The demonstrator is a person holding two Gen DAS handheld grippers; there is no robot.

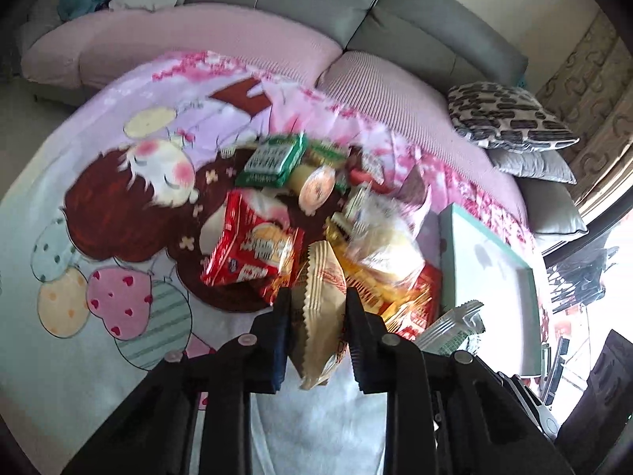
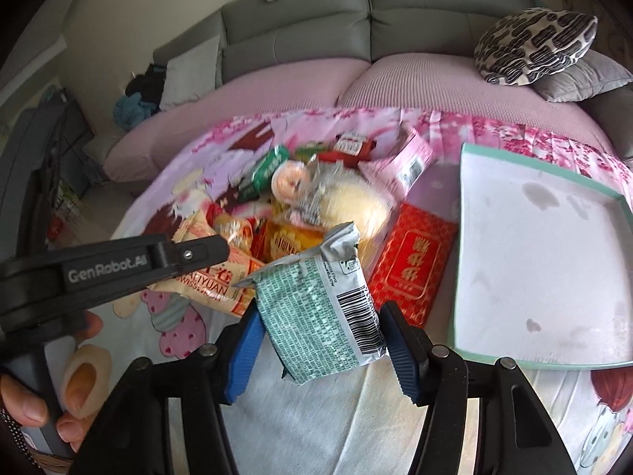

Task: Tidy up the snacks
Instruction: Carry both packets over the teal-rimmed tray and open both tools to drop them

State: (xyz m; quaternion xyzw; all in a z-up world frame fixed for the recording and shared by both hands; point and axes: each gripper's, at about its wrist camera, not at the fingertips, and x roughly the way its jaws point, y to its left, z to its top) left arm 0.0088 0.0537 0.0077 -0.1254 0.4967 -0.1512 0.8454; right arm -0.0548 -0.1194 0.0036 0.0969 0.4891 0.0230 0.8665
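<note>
Cloth: a printed fabric sheet (image 1: 118, 245), pale with a cartoon girl, balloons and pink blossoms, covers the flat surface on which everything lies.
Red packet: a glossy red plastic biscuit bag (image 1: 253, 245) lies at the left edge of the heap, crinkled.
Green packet: a flat green-and-white foil wrapper (image 1: 273, 160) lies at the far side of the heap.
Snack heap: mixed wrapped snacks (image 2: 316, 202), among them a round sealed cup and a clear bag of pale buns, sit at mid-cloth.
Red box: a flat red carton with gold print (image 2: 415, 265) lies between the heap and the tray.
Tray: a shallow rectangular tray (image 2: 465, 182), white inside with a mint-green rim, lies right of the heap, stained.
Room: a grey leather sofa (image 2: 316, 31) with pink ribbed seat covers stands behind; a black-and-white patterned cushion (image 2: 534, 43) rests at its right end.
Left tongs: the left gripper (image 1: 318, 312) is clamped narrow on a tan serrated-edge snack packet (image 1: 322, 304), lifted clear of the cloth.
Right tongs: the right gripper (image 2: 320, 328), with blue ribbed pads, is pressed against a silver-and-teal foil packet with a barcode (image 2: 320, 301), held above the cloth just left of the tray.
</note>
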